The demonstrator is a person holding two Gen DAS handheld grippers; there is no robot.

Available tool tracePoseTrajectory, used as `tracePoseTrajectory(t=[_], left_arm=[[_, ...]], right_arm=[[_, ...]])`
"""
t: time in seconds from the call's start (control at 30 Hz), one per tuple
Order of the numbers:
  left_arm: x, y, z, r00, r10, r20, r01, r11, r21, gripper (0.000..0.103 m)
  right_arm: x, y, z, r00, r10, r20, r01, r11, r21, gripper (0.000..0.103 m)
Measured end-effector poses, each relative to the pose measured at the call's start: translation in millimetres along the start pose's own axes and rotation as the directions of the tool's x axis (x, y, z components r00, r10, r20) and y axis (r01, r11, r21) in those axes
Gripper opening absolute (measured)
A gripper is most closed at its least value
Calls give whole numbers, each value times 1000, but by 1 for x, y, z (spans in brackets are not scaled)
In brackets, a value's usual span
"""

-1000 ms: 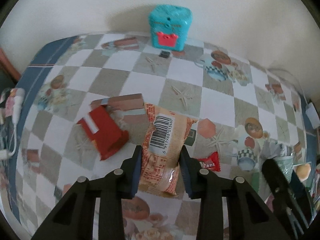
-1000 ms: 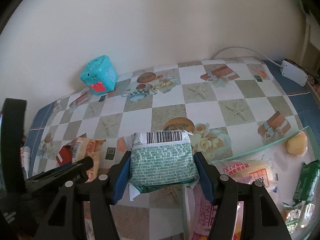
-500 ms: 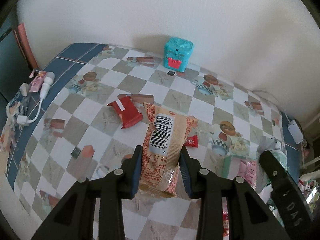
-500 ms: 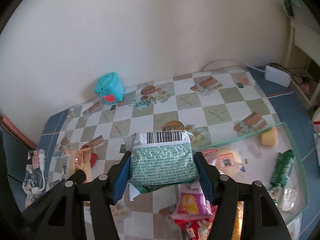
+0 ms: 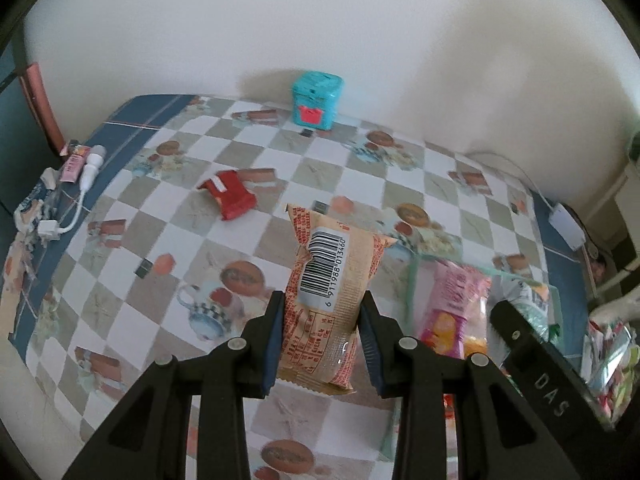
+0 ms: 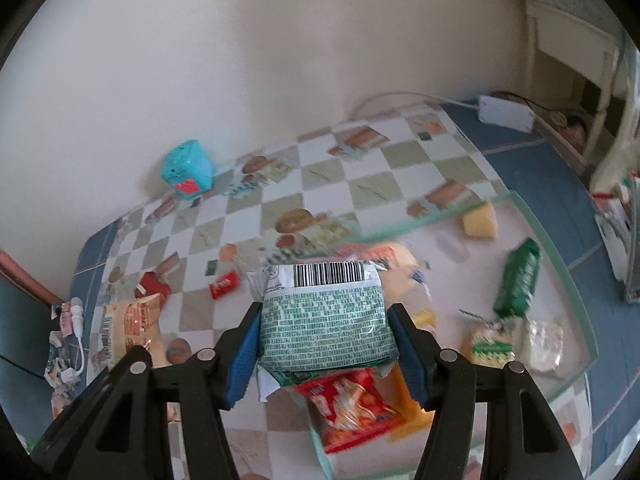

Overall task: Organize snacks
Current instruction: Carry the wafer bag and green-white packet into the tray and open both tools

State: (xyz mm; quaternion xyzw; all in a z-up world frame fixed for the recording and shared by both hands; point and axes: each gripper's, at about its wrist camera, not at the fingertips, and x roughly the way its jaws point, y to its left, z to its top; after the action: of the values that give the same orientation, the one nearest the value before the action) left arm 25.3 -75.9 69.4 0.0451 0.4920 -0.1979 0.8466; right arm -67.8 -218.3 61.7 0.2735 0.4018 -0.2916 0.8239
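a checkered table (image 5: pixel 248 264) meets a white wall (image 5: pixel 320 20). the left gripper (image 5: pixel 322 336) clamps an orange packet (image 5: pixel 330 292). the right gripper (image 6: pixel 326 344) clamps a green packet (image 6: pixel 324 320) over a glass tray (image 6: pixel 560 264)

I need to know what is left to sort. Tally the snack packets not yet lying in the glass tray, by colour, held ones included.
Red: 2, the large red packet and the small red packet
Orange: 1, the orange packet in the left tool
Green: 1, the green packet in the right tool
Total: 4
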Motion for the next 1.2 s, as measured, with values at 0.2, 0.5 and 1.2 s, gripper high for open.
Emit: tracePoseTrajectory(t=[0.2,0.5,1.2], left_arm=[[-3,-23,-9,998,-67,-13,67,997,25,37],[-4,-67,-20,988,-152,-28,154,981,118,37],[27,-151,-38,967,-243,-80,256,928,272,37]], right_arm=[[-1,-36,2,999,-38,-11,38,997,61,65],[2,-103,10,994,-99,-35,104,969,222,65],[5,-169,4,982,-179,-67,191,902,388,65]])
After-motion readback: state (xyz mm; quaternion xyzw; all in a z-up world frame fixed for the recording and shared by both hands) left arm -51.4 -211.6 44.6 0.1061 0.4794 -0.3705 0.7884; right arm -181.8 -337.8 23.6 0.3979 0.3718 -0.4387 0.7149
